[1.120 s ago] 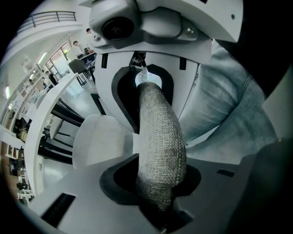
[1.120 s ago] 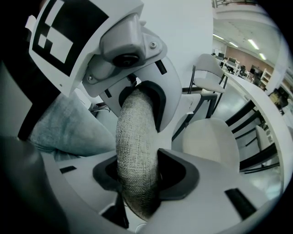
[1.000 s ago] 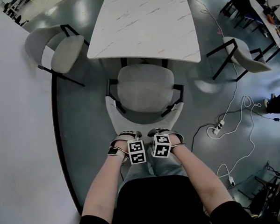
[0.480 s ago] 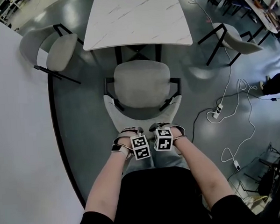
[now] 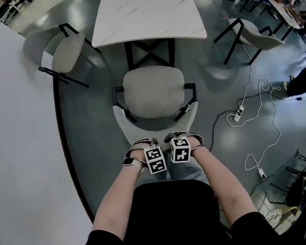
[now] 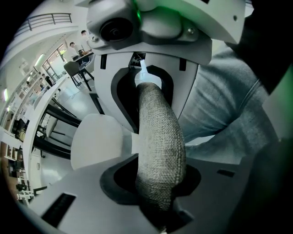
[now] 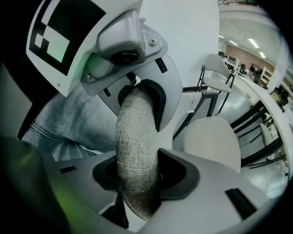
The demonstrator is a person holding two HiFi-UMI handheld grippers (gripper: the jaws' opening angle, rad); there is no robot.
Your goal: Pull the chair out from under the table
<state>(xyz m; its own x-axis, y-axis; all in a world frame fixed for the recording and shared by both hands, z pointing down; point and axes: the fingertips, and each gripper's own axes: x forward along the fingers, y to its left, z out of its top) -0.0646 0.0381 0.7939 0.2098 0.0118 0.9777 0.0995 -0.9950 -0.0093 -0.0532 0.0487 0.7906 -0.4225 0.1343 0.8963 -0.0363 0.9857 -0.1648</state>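
Note:
The grey upholstered chair (image 5: 154,91) stands in front of the white marble table (image 5: 150,14), its seat out from under the tabletop, with the table's black base (image 5: 149,54) showing between them. Both grippers hold the top edge of its curved backrest (image 5: 126,127), side by side at the middle. My left gripper (image 5: 147,146) is shut on the woven backrest edge (image 6: 159,151), which fills the space between its jaws. My right gripper (image 5: 174,140) is shut on the same edge (image 7: 136,157) just to the right.
A second grey chair (image 5: 63,52) stands at the table's left and a third (image 5: 256,33) at its right. White cables and a power strip (image 5: 239,113) lie on the floor to the right. My own legs are right behind the backrest.
The chair has slid back from the table toward me, with both grippers still shut on its backrest. The seat has come out from under the tabletop and the black base now shows.

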